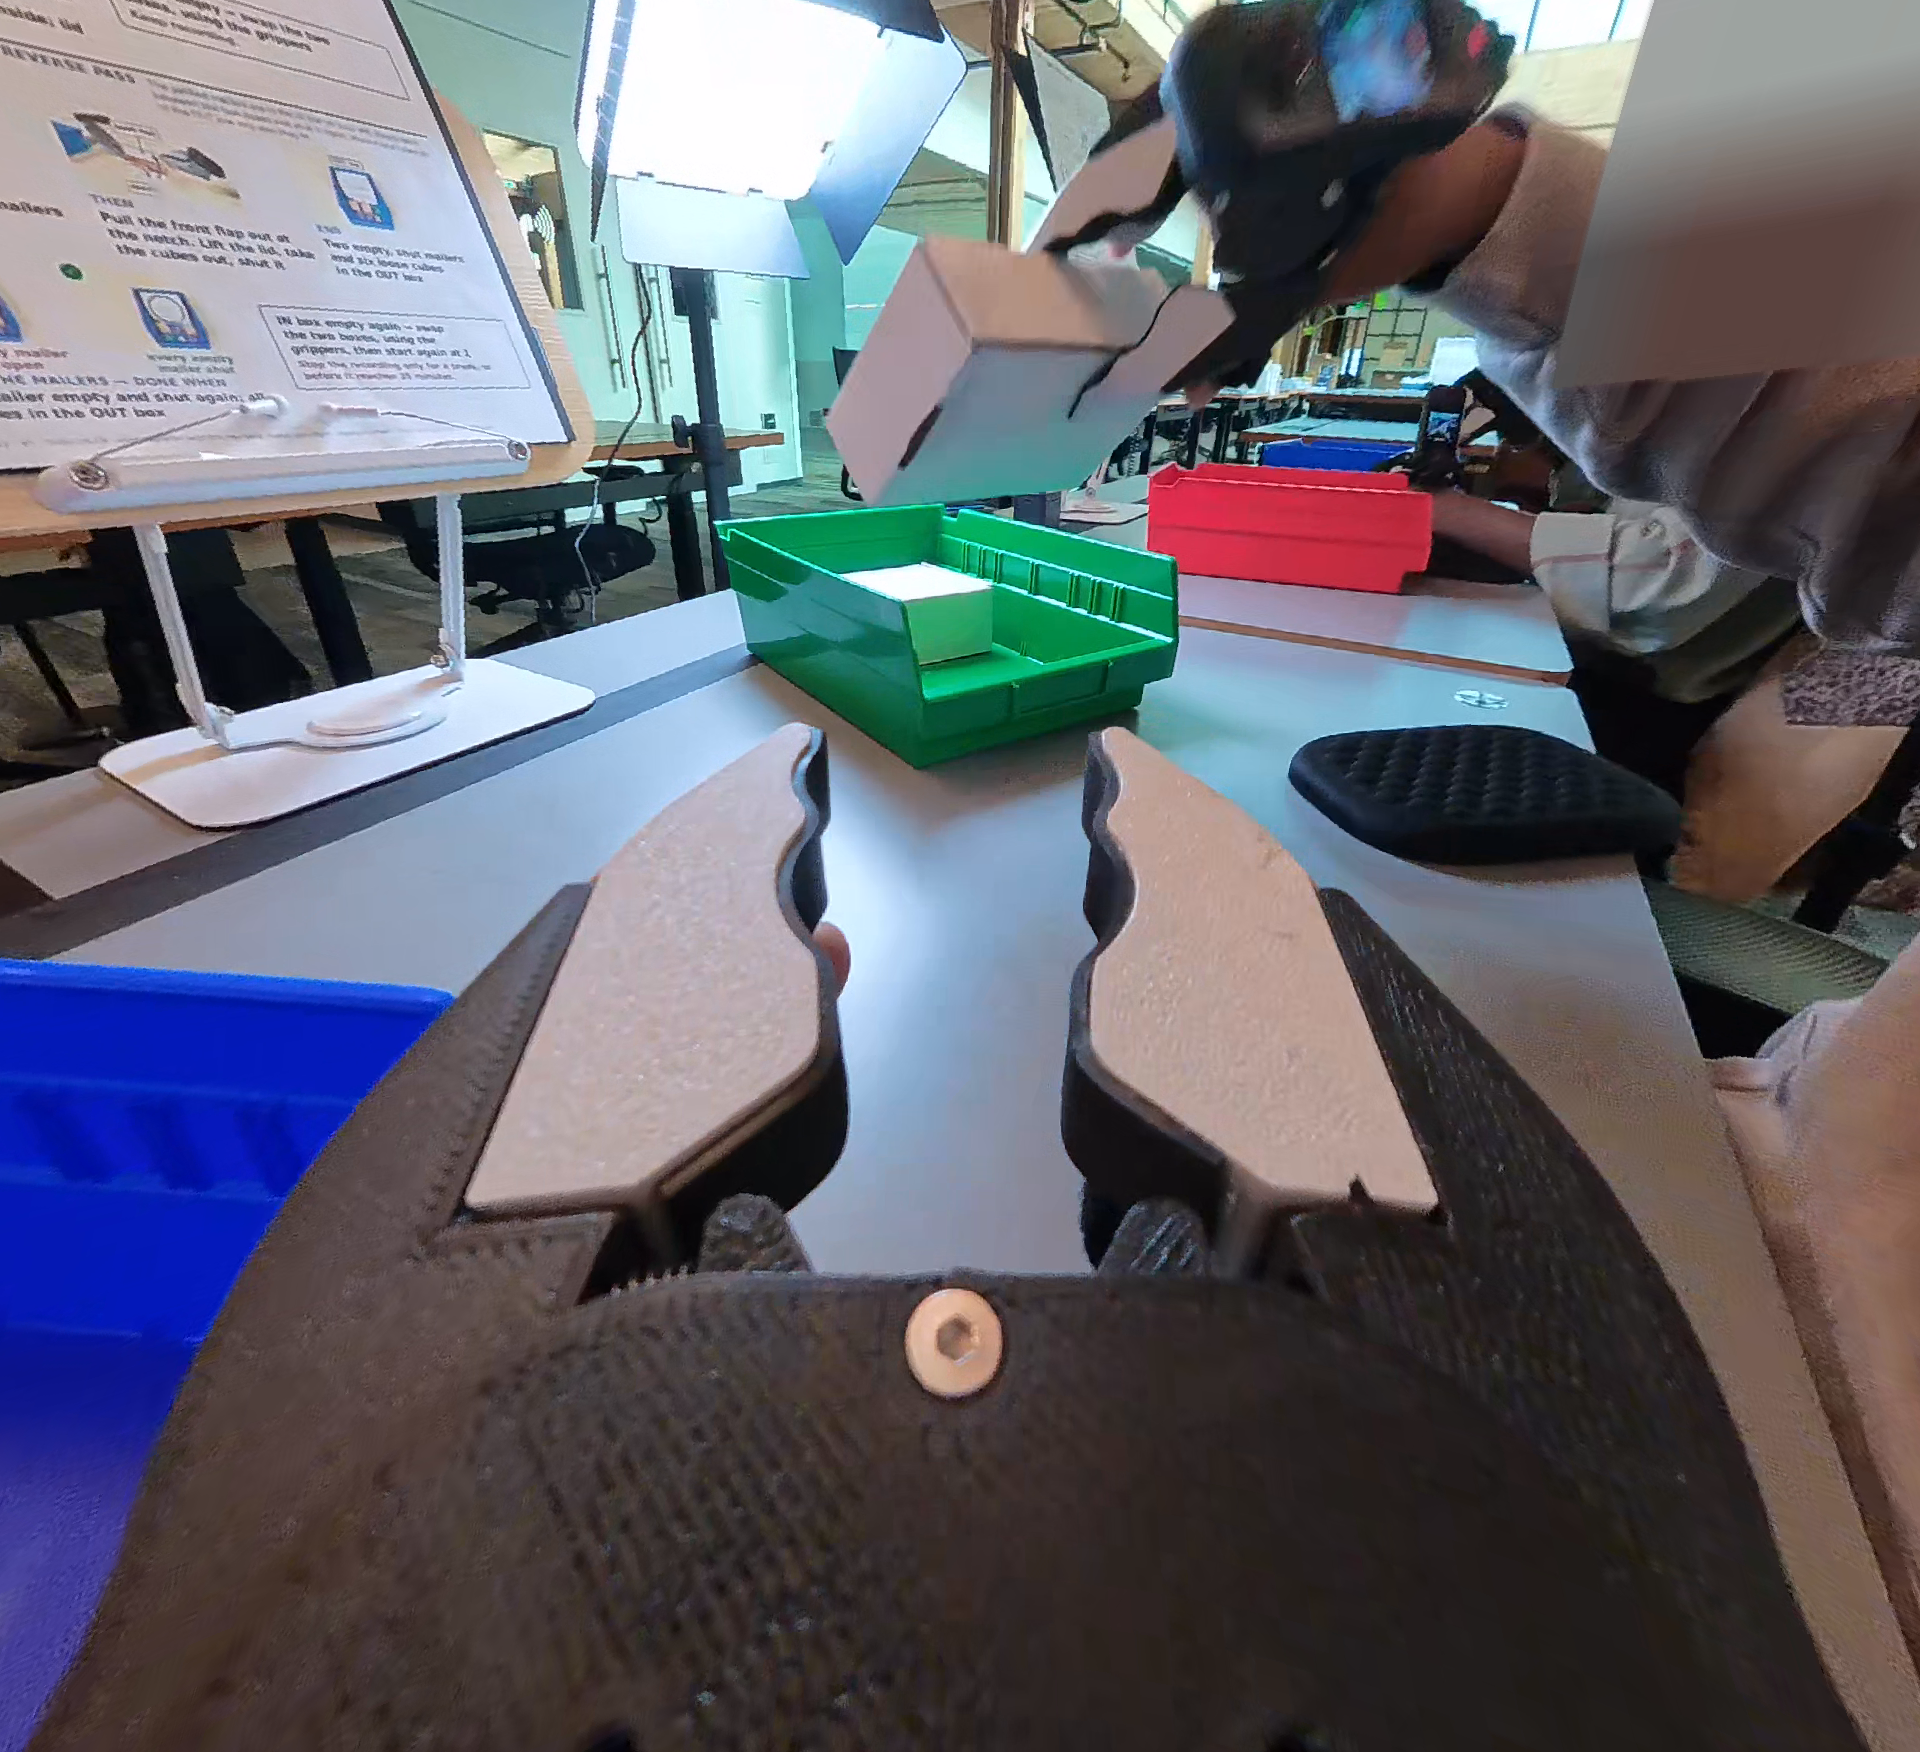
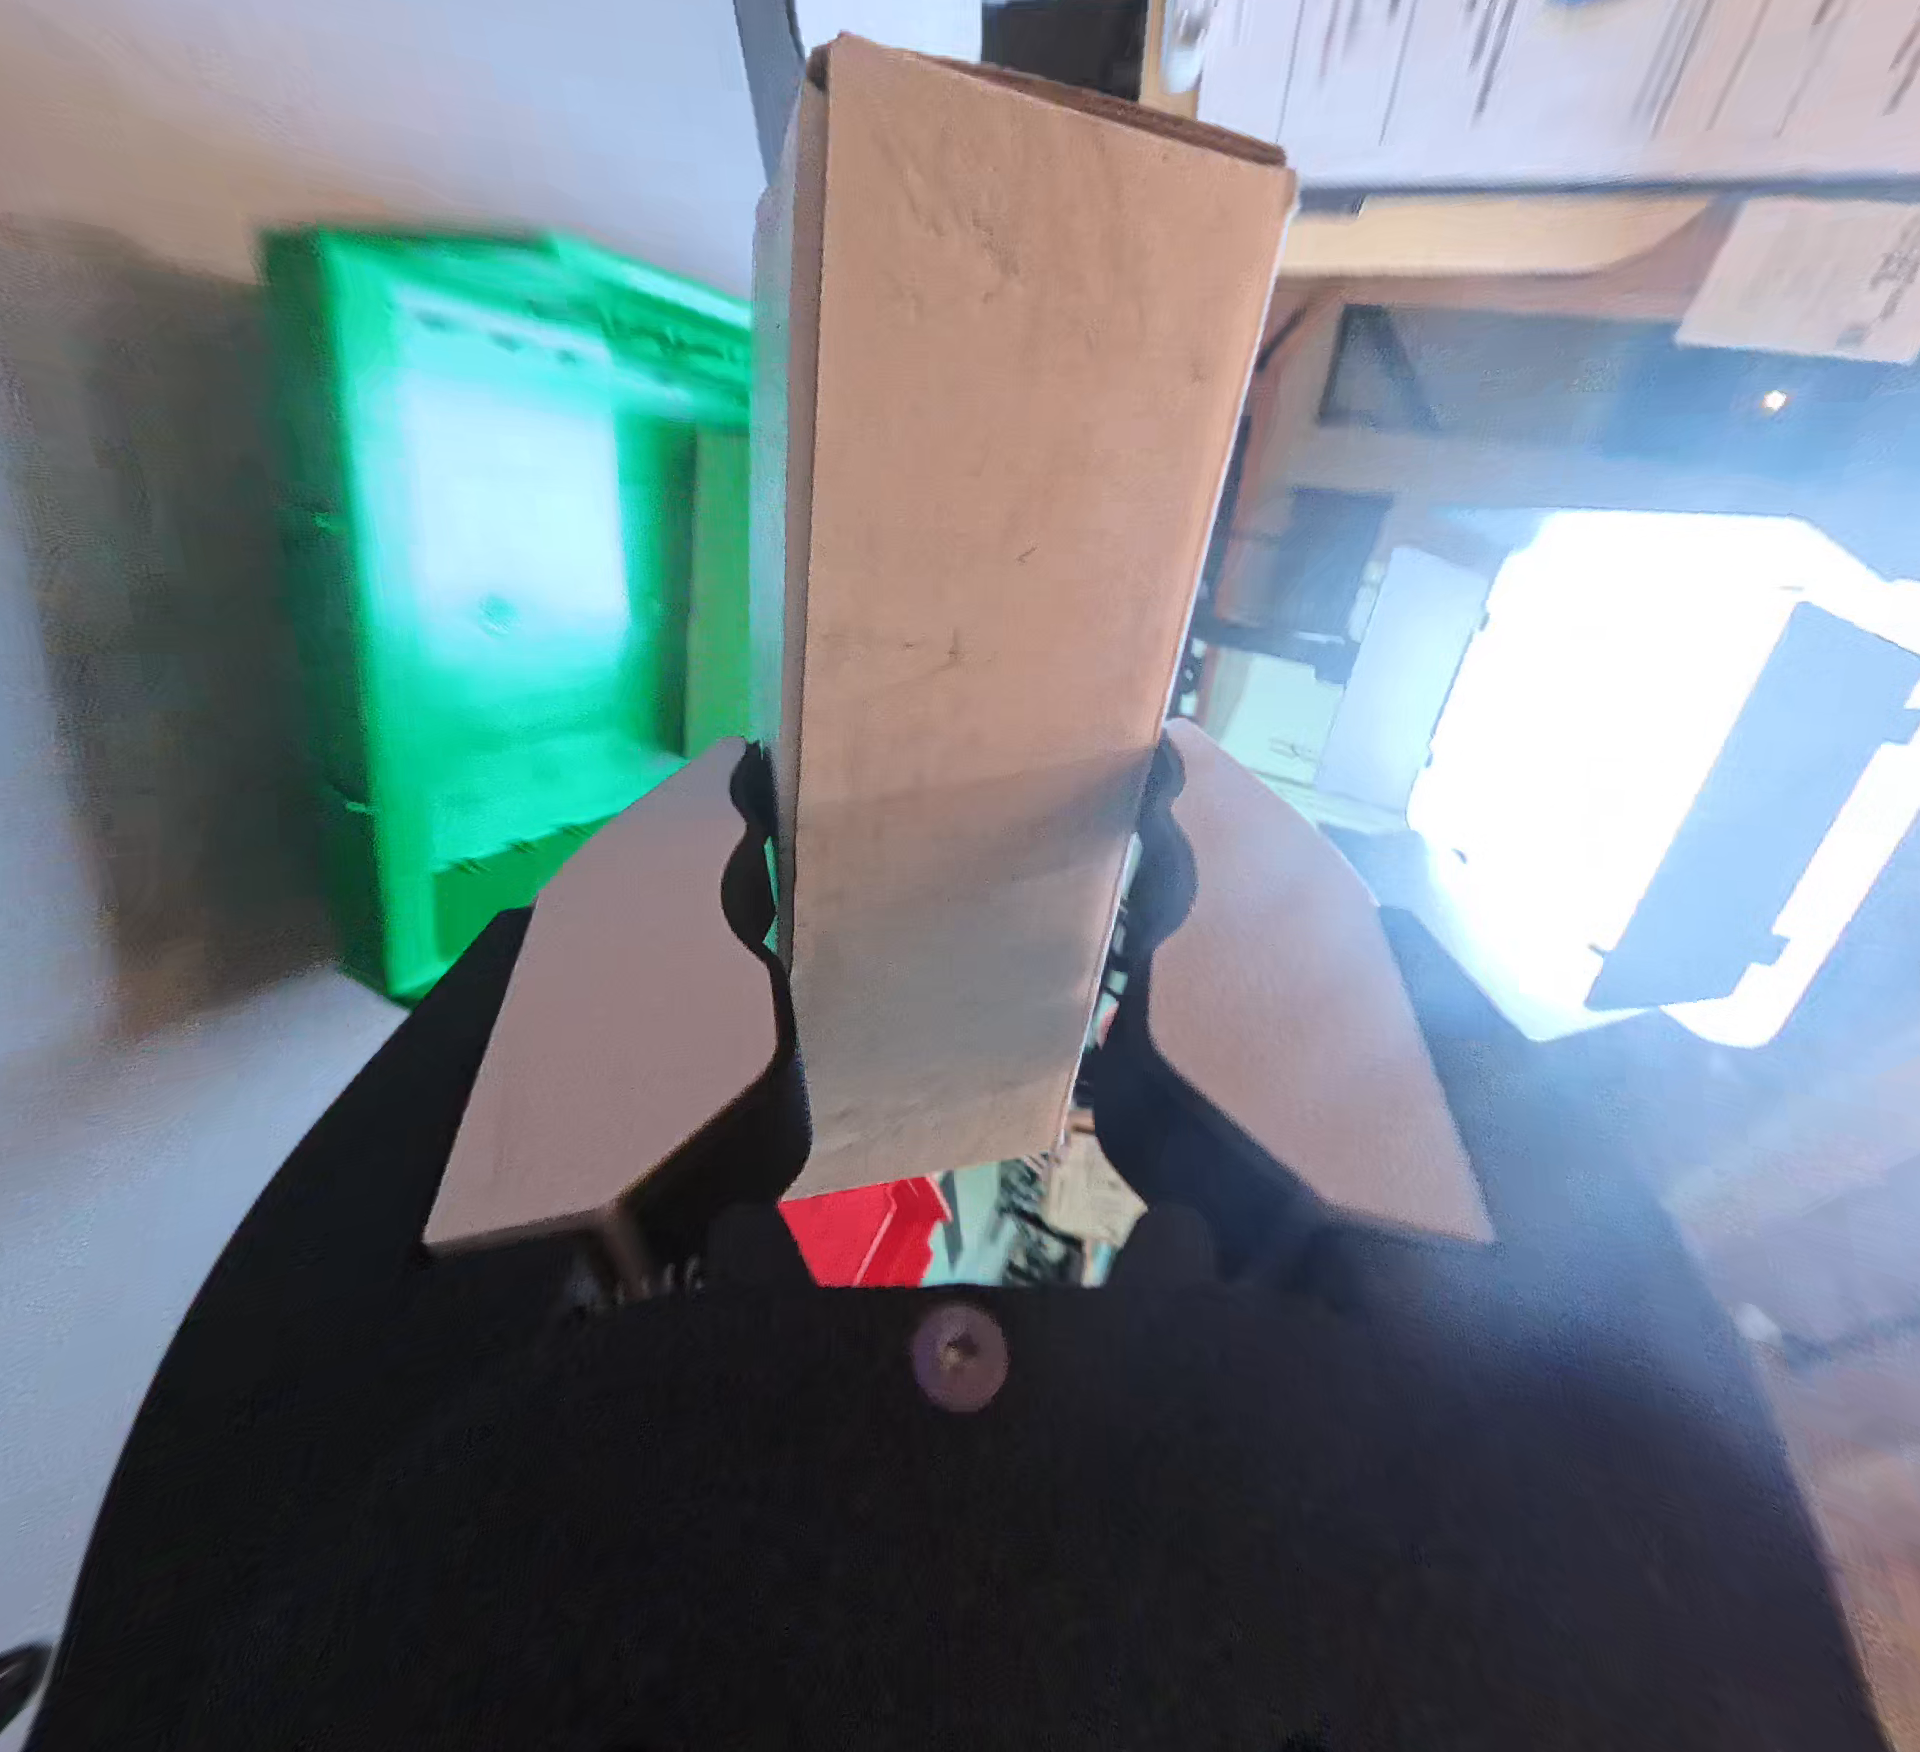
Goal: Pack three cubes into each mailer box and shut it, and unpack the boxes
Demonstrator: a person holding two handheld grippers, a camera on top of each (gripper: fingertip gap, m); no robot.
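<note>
White cardboard makes up the shut rectangular mailer box (image 1: 997, 362) that the right hand-held gripper (image 2: 961, 881) clamps by one end. In the left wrist view the box hangs tilted in the air, above and just behind the green plastic bin (image 1: 1081, 653) on the grey bench (image 1: 956, 975), its free end pointing down toward the bin. Its long axis runs straight out along the gripper's fingers, as the right wrist view shows. A second white mailer box (image 1: 928, 611) already lies inside the bin, to one side, so free floor remains beside it; the lowering probably turns on that gap. The right hand is plainly the nearer one. The left hand-held gripper (image 1: 956, 871) rests low over the bench, well short of the bin, parted moderately and holding nothing, a blue plastic bin (image 1: 156, 1183) beside it.
</note>
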